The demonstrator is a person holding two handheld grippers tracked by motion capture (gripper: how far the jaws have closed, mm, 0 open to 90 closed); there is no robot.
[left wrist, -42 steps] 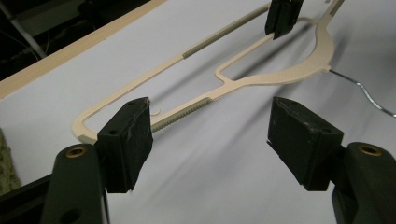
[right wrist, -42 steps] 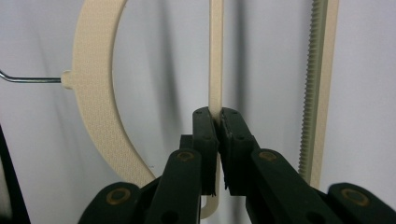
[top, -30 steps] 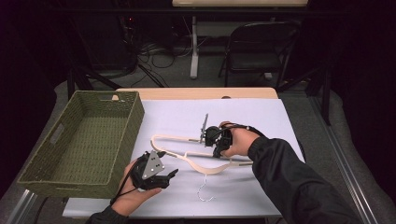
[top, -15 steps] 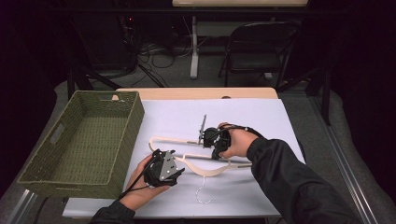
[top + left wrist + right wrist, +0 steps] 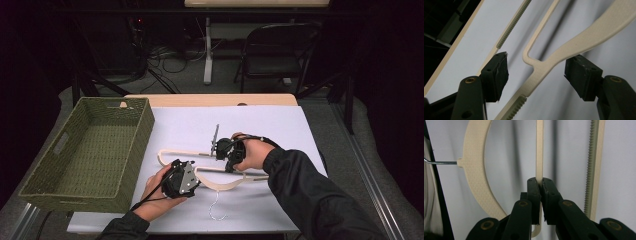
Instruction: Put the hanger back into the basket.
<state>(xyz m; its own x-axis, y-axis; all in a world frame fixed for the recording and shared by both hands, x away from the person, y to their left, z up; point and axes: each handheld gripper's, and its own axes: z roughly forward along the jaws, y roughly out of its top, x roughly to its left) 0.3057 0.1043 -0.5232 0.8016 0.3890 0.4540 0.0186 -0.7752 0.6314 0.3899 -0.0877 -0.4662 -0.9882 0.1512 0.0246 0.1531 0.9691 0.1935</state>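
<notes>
Taking the cream plastic clothes hanger (image 5: 220, 181) as our landmark, we see the green woven rectangular basket (image 5: 131, 145) to its left, at the bench (image 5: 280, 125) edge. The hanger lies flat on the white bench cover, its wire hook (image 5: 216, 207) pointing toward the person. Our left gripper (image 5: 536, 75) sits over the hanger's left end, where arm and bar meet; its fingers (image 5: 496, 72) have just been closing and straddle the plastic without touching it. To the right, our right gripper (image 5: 540, 185) has its fingers clenched on the hanger's thin lower bar (image 5: 539, 150).
</notes>
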